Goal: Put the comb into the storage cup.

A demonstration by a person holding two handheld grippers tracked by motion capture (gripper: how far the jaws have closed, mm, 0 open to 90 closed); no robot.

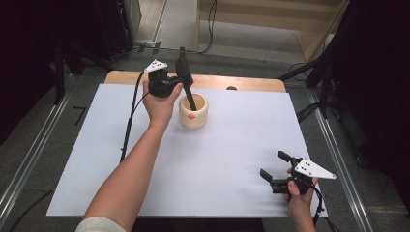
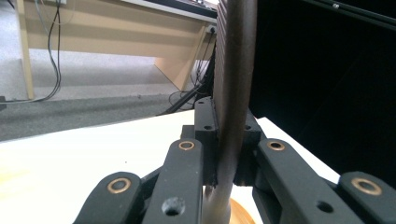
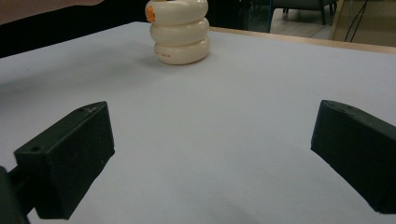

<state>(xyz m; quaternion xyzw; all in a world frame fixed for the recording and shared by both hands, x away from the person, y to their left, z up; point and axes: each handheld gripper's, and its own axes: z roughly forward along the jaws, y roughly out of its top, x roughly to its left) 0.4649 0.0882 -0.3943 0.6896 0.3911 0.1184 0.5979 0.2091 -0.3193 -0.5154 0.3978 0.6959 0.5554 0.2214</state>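
White sheet [image 1: 232, 154] over a wooden table, grey carpet around it, pale wooden furniture and loose cables at the far side. Toward the far left of the sheet, a cream holder [image 1: 193, 111] shaped like stacked rings, upright, with a small orange mark on its side; seen again in the right gripper view [image 3: 180, 32], well beyond that claw. Left gripper [image 1: 170, 86] held just left of the holder and above its rim, clamped tight on a dark spatula [image 1: 186, 79]. Spatula nearly upright, slightly tilted, wide end uppermost, handle end down inside the holder's mouth; whether it touches the bottom, impossible to tell. In the left gripper view, black jaws pressed against both sides of the brown handle [image 2: 233, 93], holder rim just visible below. Right gripper [image 1: 278, 169] at the near right corner of the sheet, well apart from the holder, low over the surface, jaws spread wide with nothing between them, pointing across the sheet toward the holder.
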